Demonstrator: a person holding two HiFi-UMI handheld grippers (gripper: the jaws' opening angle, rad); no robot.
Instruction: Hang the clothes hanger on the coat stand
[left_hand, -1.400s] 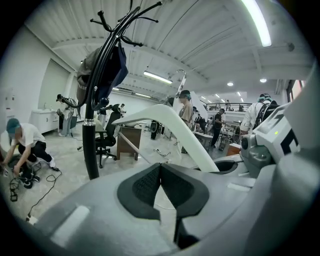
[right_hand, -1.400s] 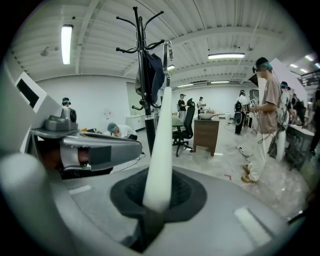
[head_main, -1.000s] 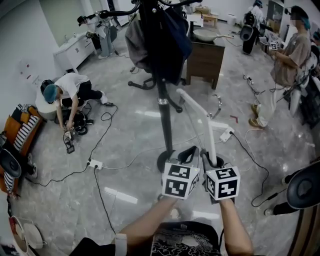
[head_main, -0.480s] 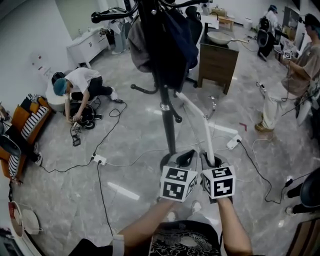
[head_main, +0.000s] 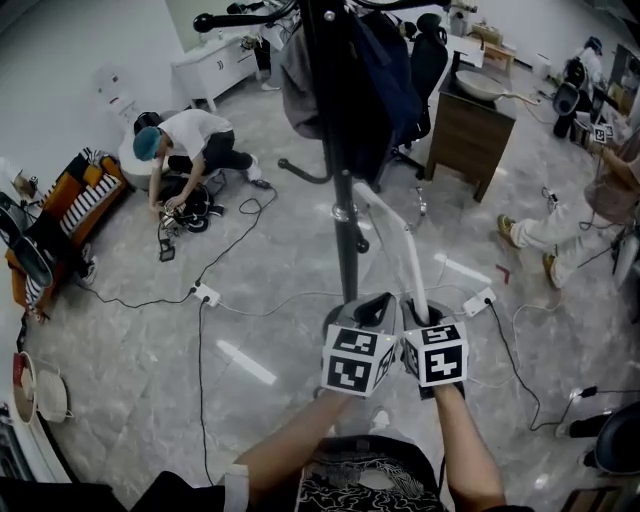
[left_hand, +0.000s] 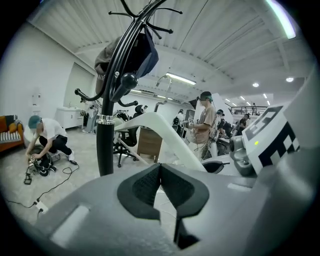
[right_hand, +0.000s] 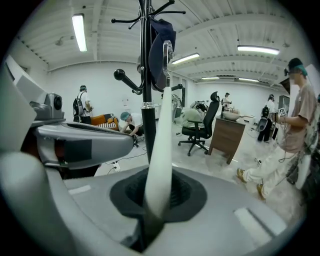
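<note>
The white clothes hanger (head_main: 408, 250) looks like light, rigid moulded plastic, smooth enough to swivel in a pinch. A hold on its flat arm near the end seems sound, since that leaves the metal hook (right_hand: 168, 50) free. The right gripper (head_main: 425, 320) is clenched on just that lower arm end, and the hanger rises from it toward the coat stand (head_main: 345, 240), its upper part just beside the black pole, the hook not yet on any peg. The left gripper (head_main: 372, 312), on the stand's side of the right one, is closed on nothing
</note>
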